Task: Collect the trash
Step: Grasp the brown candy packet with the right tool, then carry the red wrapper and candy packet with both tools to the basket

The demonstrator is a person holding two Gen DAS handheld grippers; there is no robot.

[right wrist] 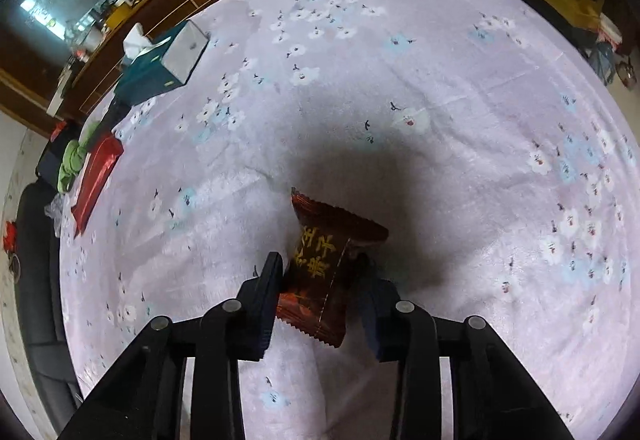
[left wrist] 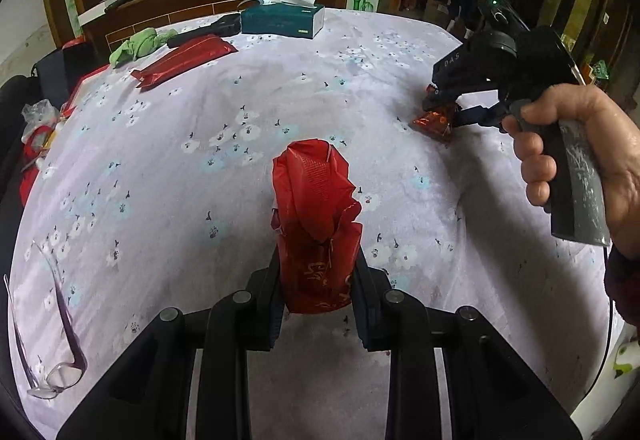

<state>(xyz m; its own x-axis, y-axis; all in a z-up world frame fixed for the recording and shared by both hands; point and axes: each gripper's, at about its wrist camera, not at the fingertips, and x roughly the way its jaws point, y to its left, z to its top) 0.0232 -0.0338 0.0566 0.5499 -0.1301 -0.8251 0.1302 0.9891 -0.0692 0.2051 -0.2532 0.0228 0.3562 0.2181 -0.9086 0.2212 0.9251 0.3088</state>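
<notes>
The left gripper is clenched on a red plastic bag, which stands up between its fingers over the near middle of the table, covered in a lilac flowered cloth. The right gripper is grasping a dark red candy wrapper with gold characters; in the left wrist view that wrapper sits at the table's right side, low over the cloth, and whether it touches the cloth I cannot tell. A person's hand holds the right gripper's handle.

My reading is that the task is in an early-to-middle stage: one piece of trash is seized but not yet in the bag, and the bag's mouth looks crumpled rather than spread open. A long red packet lies toward the far left edge beside a green cloth, and may be trash to collect as well. The tissue box at the far edge and the spectacles at the near left edge look like things to leave.

What the bag already holds is hidden. Objects off the left edge are cut off and blurred, and the wrapper's right side lies in shadow.
</notes>
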